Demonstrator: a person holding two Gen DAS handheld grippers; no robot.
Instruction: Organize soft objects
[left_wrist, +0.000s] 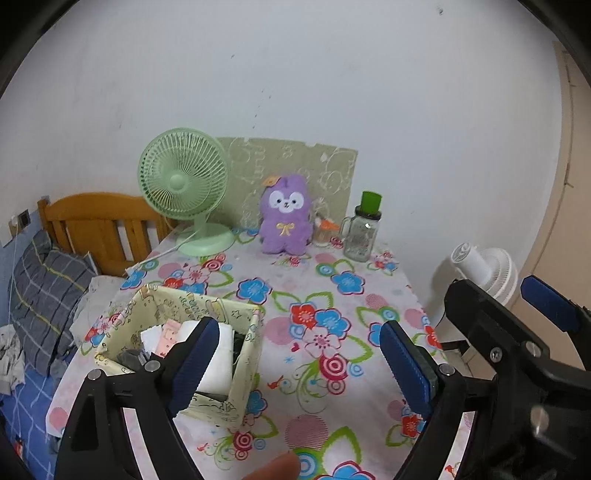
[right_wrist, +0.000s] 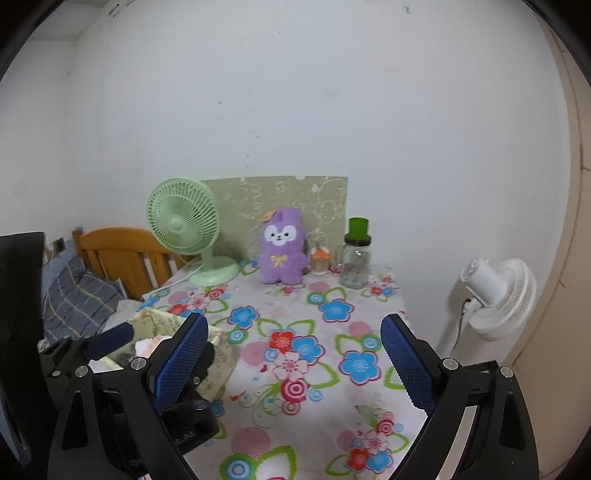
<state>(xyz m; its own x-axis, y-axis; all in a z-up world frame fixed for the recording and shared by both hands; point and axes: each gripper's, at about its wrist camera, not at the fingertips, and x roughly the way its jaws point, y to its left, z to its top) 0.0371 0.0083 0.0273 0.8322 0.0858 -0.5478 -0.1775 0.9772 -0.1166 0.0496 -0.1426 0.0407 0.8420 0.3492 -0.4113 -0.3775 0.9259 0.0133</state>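
Both tools spread, empty | plush upright, facing camera | fabric box beside

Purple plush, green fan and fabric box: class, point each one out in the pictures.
Purple plush (left_wrist: 283, 221), left wrist view, on its belly.
Green fan (left_wrist: 181, 174), left wrist view, on the grille's centre.
Fabric box (left_wrist: 248, 354), left wrist view, on its right wall.

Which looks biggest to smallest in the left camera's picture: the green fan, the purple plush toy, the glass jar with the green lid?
1. green fan
2. purple plush toy
3. glass jar
All three stand at the table's far edge, so nearness hardly skews this.
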